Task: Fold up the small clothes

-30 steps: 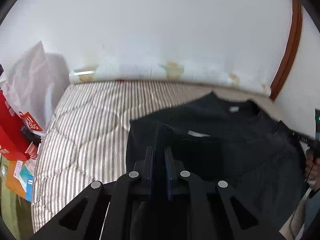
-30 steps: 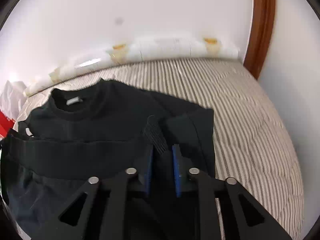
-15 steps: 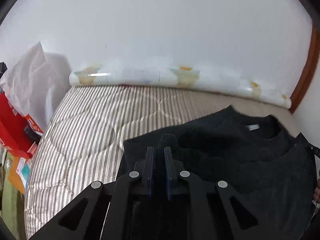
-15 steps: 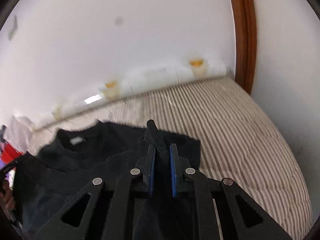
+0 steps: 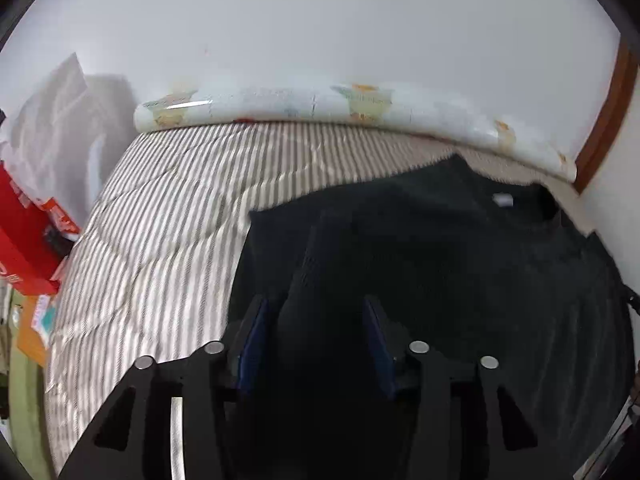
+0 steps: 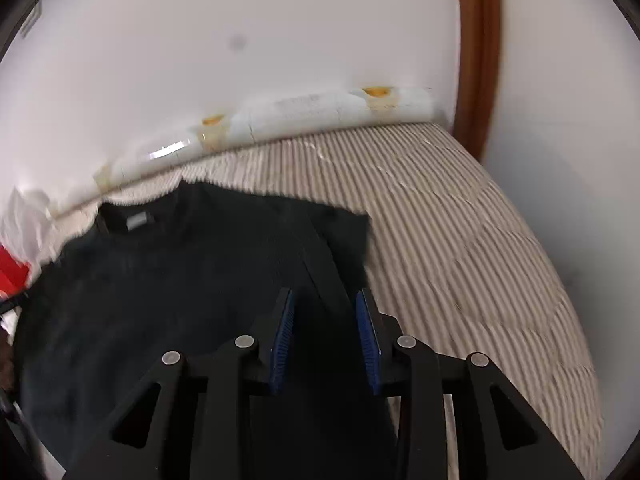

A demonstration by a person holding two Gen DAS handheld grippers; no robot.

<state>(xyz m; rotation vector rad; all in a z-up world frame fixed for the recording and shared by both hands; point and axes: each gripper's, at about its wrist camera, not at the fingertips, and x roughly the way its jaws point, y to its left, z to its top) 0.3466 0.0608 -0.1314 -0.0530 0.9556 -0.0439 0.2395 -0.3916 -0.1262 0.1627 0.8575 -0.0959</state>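
Note:
A black sweater (image 5: pixel 440 264) lies on the striped bed cover (image 5: pixel 168 216), folded over on itself, with its collar and white label (image 5: pixel 503 199) toward the wall. My left gripper (image 5: pixel 314 312) is open over the sweater's left edge, with a ribbed fold of cloth lying loose between the blue pads (image 5: pixel 256 336). My right gripper (image 6: pixel 325 308) is open over the sweater's (image 6: pixel 192 272) right edge, near its folded sleeve. The label also shows in the right wrist view (image 6: pixel 138 221).
A rolled patterned sheet (image 5: pixel 320 104) lies along the white wall at the bed's far edge. A white plastic bag (image 5: pixel 52 120) and red boxes (image 5: pixel 24 232) stand left of the bed. A brown door frame (image 6: pixel 478 48) stands at the right.
Both grippers have opened and let go of the sweater's ribbed hem. The lifted part now lies flat over the body, near the collar.

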